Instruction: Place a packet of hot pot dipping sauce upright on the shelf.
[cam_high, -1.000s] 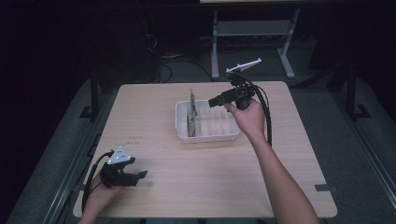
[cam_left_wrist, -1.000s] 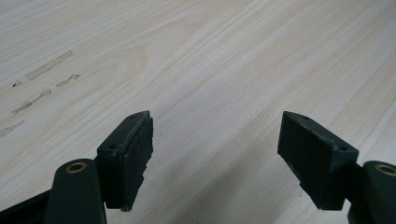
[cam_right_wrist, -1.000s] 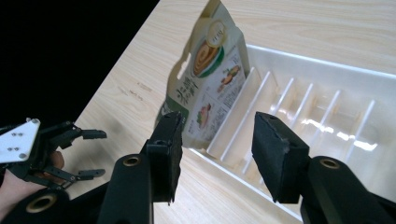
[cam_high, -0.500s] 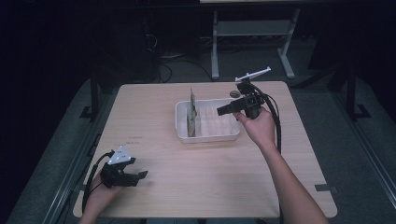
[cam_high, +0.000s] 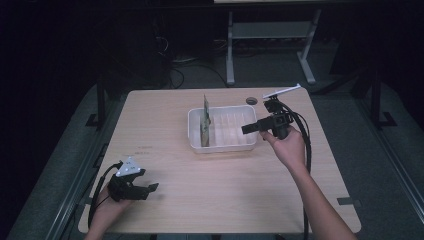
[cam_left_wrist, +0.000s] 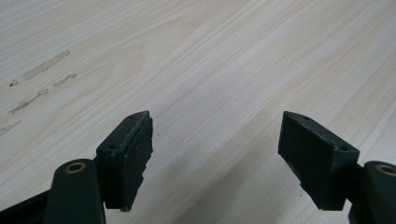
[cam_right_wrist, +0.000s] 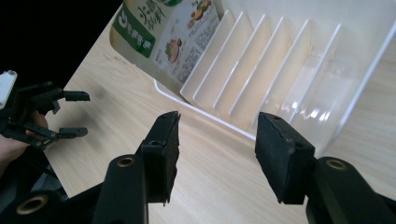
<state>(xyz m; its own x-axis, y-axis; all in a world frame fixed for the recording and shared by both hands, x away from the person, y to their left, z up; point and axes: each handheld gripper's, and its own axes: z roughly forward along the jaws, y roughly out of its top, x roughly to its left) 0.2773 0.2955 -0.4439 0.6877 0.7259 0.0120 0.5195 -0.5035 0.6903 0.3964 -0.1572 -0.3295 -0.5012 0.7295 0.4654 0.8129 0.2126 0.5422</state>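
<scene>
**Open tabletop, rack mid-table**

The table (cam_high: 165, 125) lies bare around the left gripper (cam_high: 150, 189), with free passage on every side. The white rack (cam_high: 222, 145) blocks the centre; a packet (cam_high: 205, 120) stands upright in its left end, the other slots open.

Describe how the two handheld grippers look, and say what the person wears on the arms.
Both grippers, left gripper and right gripper, are black, with two blocky jaws bearing flat ribbed pads and brass-coloured pivot holes. A black cable trails from each. The left carries a grey three-cornered plate. No sleeves are visible on the forearms.
</scene>
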